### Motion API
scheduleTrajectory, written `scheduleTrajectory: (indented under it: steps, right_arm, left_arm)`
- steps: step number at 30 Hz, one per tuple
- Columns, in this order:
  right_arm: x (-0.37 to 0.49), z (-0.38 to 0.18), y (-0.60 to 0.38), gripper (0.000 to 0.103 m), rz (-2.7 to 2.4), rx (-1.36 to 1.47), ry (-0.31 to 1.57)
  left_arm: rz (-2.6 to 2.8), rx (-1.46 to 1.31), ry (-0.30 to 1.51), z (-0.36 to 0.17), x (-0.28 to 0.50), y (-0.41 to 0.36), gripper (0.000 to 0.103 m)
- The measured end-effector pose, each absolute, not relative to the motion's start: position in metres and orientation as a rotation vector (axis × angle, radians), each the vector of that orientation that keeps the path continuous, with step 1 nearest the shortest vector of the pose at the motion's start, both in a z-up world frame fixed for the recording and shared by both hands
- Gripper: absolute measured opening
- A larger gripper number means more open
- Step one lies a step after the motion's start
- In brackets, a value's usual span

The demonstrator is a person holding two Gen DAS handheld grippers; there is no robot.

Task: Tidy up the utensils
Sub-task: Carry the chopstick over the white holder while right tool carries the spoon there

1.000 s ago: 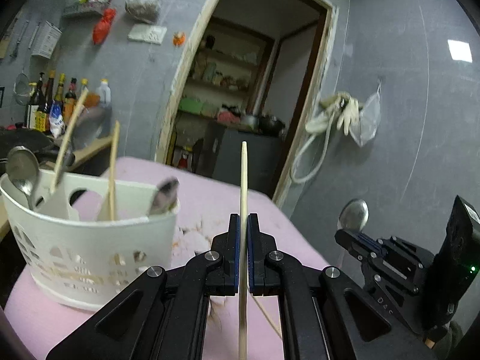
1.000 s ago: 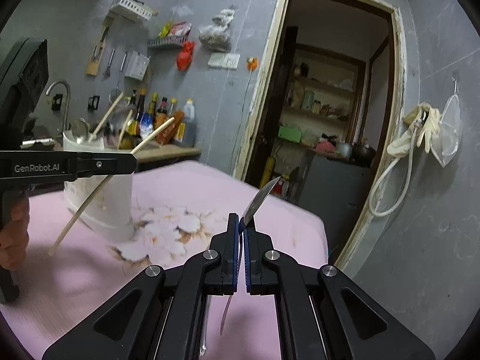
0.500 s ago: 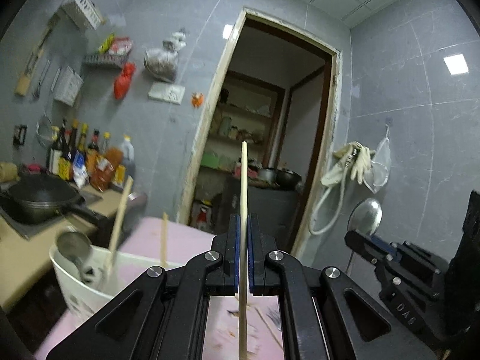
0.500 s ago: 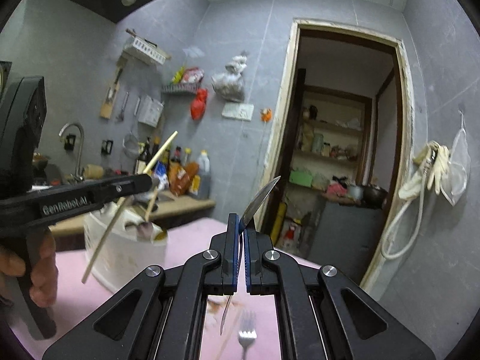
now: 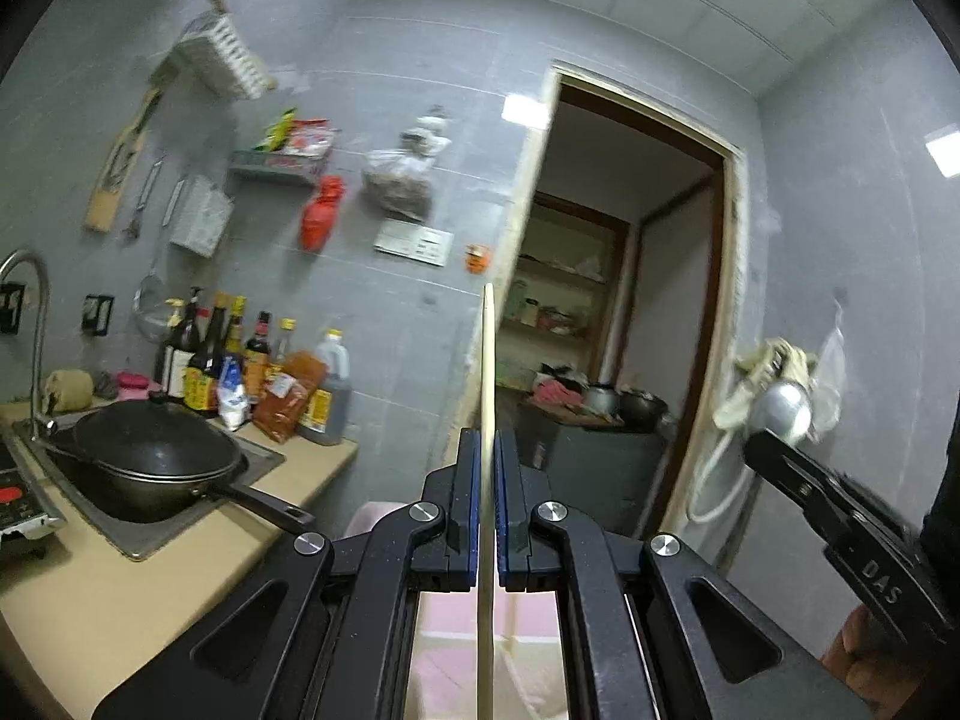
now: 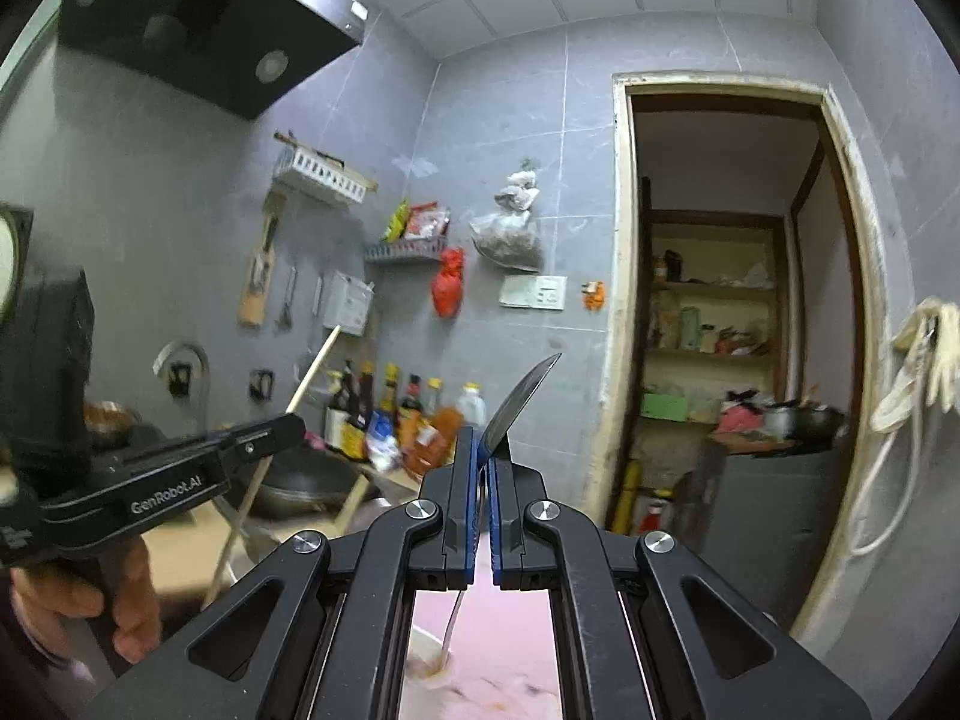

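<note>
Pinching a chopstick (image 5: 487,372) upright, my left fingers (image 5: 487,480) point level at the counter; the basket is out of sight, presumably below, with open air around. From the right view, my right fingers (image 6: 478,480) clamp a spoon (image 6: 521,399), bowl tilted upward, pink table (image 6: 504,630) beneath.
</note>
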State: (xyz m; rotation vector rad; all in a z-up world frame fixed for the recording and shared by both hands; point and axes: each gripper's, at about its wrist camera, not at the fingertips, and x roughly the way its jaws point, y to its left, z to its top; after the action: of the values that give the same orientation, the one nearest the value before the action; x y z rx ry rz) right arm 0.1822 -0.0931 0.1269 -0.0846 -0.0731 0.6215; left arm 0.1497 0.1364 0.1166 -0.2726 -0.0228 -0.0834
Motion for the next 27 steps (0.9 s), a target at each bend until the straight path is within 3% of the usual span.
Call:
scheduleTrajectory:
  steps: [10,27]
  right_arm:
    - [0.205,0.126,-0.062,0.001,0.698,0.014,-0.033]
    - [0.224,0.074,-0.039,0.001,0.645,-0.107,0.041]
  left_arm:
    - [-0.032,-0.436,-0.052,0.106,0.167,0.194,0.002]
    - [0.117,-0.361,-0.139,0.068,0.172,0.168,0.003]
